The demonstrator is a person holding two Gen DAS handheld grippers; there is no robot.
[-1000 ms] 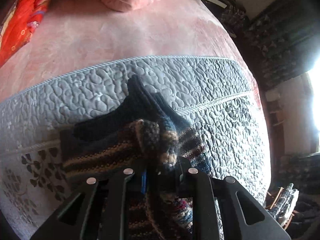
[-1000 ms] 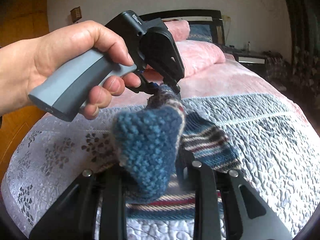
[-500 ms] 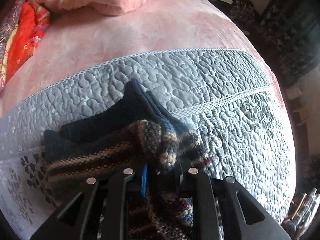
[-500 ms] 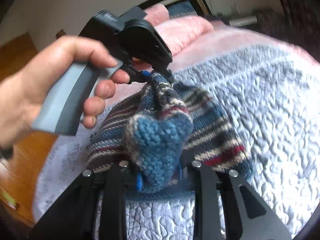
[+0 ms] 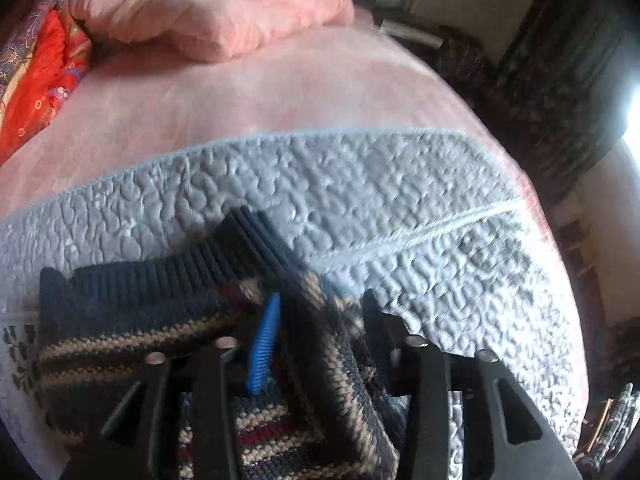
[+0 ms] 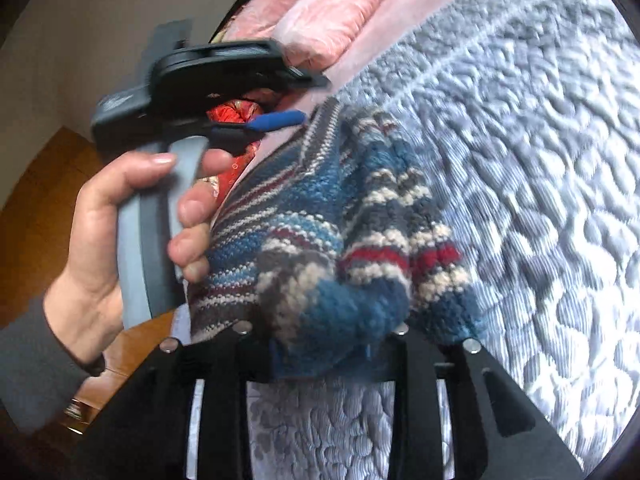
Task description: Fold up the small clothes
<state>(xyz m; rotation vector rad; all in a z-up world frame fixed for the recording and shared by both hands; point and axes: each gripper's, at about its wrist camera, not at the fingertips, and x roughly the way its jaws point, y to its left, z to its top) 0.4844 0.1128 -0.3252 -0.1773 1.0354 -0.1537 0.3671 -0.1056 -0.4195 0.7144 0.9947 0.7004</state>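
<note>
A pair of thick knitted striped socks (image 5: 132, 336) with dark ribbed cuffs (image 5: 168, 280) lies on the grey quilted cover (image 5: 400, 200). My left gripper (image 5: 316, 320) stands open over them, a band of the knit lying loose between its spread fingers beside the blue pad (image 5: 264, 344). In the right wrist view the blue, red and cream socks (image 6: 304, 216) are bunched up, and my right gripper (image 6: 320, 332) is shut on the blue toe end (image 6: 352, 308). A hand (image 6: 120, 216) holds the left gripper (image 6: 312, 98) just above the far end of the socks.
A pink blanket (image 5: 240, 92) covers the bed beyond the quilt, with a pink pillow (image 5: 208, 8) and a red patterned cloth (image 5: 44, 68) at the head. The bed's right edge (image 5: 560, 264) drops to a dark floor. Wooden flooring (image 6: 36, 200) lies to the left.
The left gripper has opened and let go of the sock's end. Both grippers have come lower toward the quilt, and the right one has tilted while keeping hold of the toe.
</note>
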